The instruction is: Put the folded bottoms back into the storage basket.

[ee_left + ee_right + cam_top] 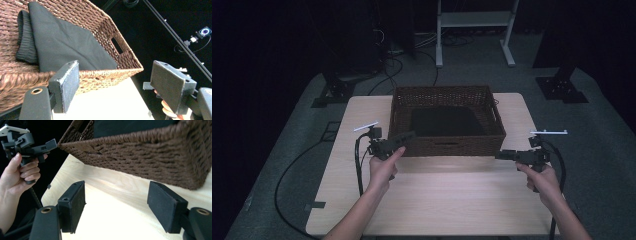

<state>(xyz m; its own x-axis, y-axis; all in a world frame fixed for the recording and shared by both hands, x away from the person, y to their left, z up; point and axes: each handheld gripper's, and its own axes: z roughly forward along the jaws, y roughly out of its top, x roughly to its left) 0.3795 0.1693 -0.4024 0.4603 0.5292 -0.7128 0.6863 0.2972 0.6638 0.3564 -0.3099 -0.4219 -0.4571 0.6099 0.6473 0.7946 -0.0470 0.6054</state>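
The wicker basket (447,142) stands on the far half of the table (437,200), its long axis running left to right, and a folded black cloth (447,121) lies flat on its floor, well inside the woven walls. The left tool (404,137) hovers at the basket's near-left corner, at rim level, its jaws standing apart with nothing between them; in the left gripper view the cloth (67,42) lies just beyond the near wall (105,75). The right tool (501,155) hangs off the basket's near-right corner, lower and a little apart from the wall, jaws likewise released and empty. Judged from this, the left tool is nearer the cloth and would reach it over the near rim, while the right faces the basket's outer wall (150,155).
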